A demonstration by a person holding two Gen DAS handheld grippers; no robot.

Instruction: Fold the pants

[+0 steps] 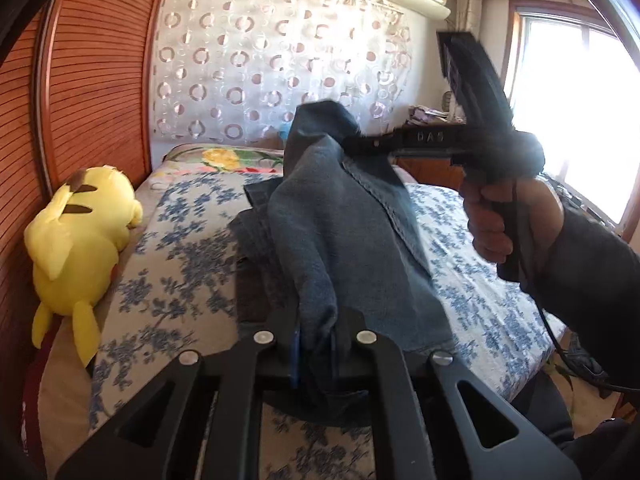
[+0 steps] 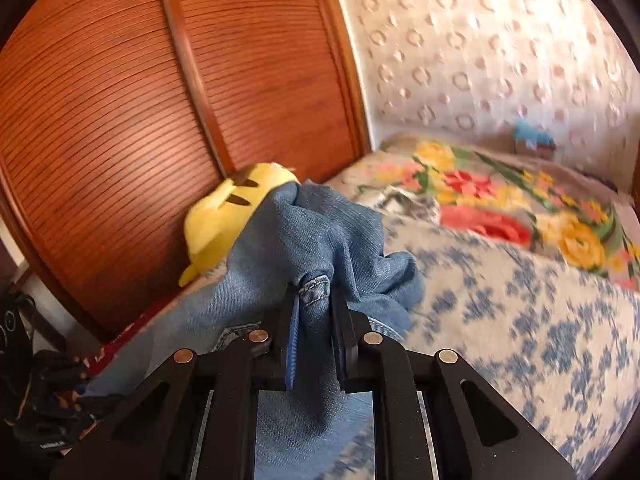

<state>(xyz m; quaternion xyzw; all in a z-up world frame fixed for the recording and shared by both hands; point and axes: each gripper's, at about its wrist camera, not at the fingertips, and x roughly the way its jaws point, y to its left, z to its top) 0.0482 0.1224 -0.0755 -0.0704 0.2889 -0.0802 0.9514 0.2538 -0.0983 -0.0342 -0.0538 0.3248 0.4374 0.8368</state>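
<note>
On the bed (image 1: 180, 240) with its blue-flowered sheet, we lift the jeans (image 1: 340, 208) clear to fold them: left gripper (image 1: 316, 340) and right gripper (image 2: 314, 320) each have jaws clamped on denim.

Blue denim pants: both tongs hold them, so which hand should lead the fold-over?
Probably right: its tongs pinch the blue denim pants at a stitched edge, raised high; the left tongs grip bunched cloth low.
</note>
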